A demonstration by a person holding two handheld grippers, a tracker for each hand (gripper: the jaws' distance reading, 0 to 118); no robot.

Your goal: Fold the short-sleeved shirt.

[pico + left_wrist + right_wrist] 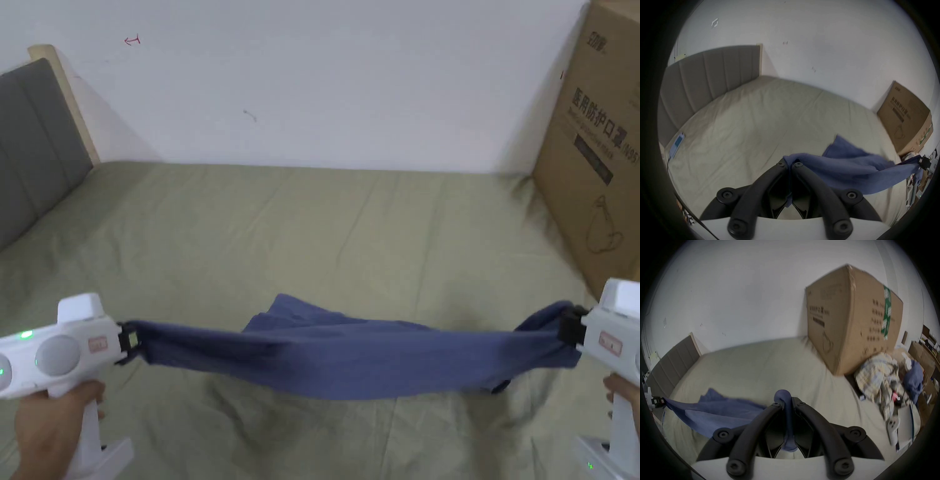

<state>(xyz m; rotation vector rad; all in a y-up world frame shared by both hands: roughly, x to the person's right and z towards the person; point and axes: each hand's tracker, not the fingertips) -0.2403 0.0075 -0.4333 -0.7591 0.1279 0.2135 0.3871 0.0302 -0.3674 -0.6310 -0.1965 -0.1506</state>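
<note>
Fabric of the blue shirt [350, 365] is stretching in a sagging band between both tongs above the near edge of the bed [325, 231], with one flap trailing onto the sheet behind. The left tongs [128, 344] are pinching one end, jaws closed on the cloth; the right tongs [570, 328] are clamping the other bunched end the same way. A cardboard box [590, 162] is standing at the bed's far right corner against the wall. A grey headboard [34, 140] is lining the left edge. A heap of clothes [880, 379] is lying beyond the box, off the right edge.
</note>
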